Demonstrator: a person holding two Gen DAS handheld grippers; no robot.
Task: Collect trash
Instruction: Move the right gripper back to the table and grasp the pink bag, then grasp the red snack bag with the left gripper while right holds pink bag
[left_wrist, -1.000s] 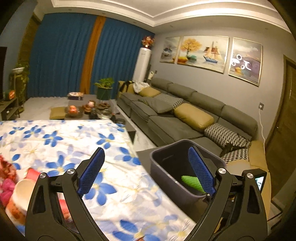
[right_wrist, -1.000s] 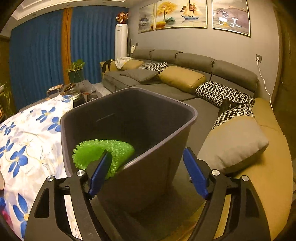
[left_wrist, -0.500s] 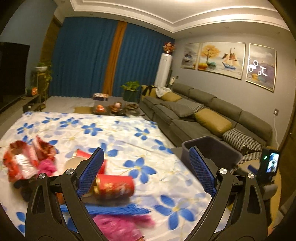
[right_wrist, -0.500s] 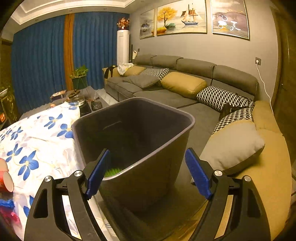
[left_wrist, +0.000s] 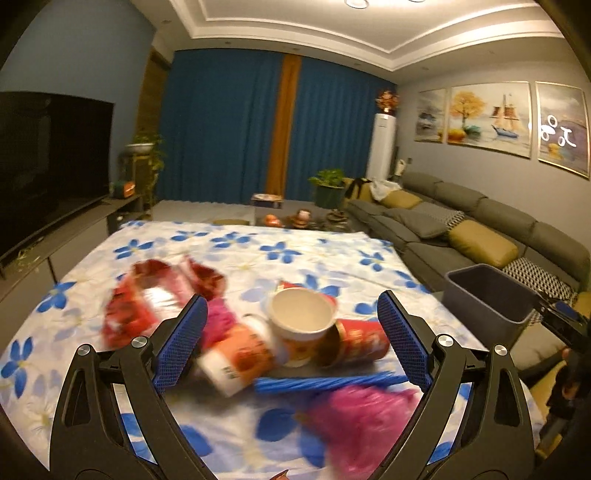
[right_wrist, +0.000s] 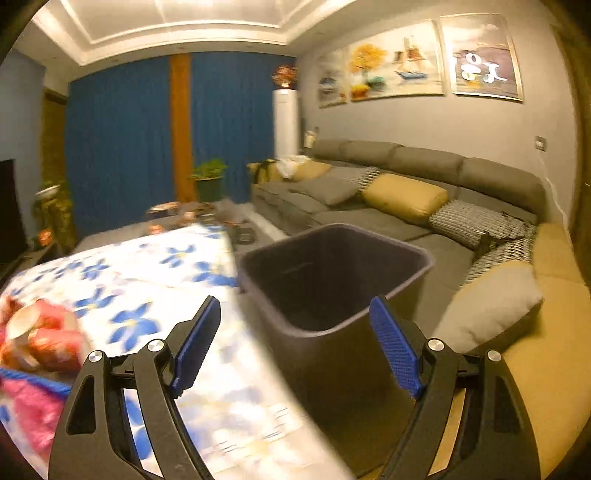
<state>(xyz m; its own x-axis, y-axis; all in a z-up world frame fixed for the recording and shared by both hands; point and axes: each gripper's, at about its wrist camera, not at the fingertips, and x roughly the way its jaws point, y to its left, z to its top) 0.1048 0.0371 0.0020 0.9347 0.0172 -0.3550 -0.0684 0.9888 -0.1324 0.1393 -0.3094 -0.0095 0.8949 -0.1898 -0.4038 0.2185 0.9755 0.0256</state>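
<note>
A heap of trash lies on the flowered tablecloth (left_wrist: 280, 254): a white paper cup (left_wrist: 301, 310), red cups (left_wrist: 360, 338), a red wrapper (left_wrist: 147, 295), a blue strip (left_wrist: 325, 384) and pink crumpled plastic (left_wrist: 365, 413). My left gripper (left_wrist: 291, 343) hangs open just above this heap, nothing between its fingers. The dark grey bin (right_wrist: 332, 273) stands beside the table's right edge, also visible in the left wrist view as the bin (left_wrist: 487, 295). My right gripper (right_wrist: 295, 343) is open and empty in front of the bin's near rim. The trash heap (right_wrist: 40, 339) shows at far left there.
A grey sofa (right_wrist: 406, 206) with yellow and patterned cushions runs along the right wall behind the bin. A large television (left_wrist: 48, 158) stands at the left. A low table with ornaments (left_wrist: 299, 218) and a potted plant (left_wrist: 327, 184) lie beyond the table.
The left gripper has swung left from the bin to over the trash heap. The right gripper has pulled back and up from the bin, so the green item inside is out of sight.
</note>
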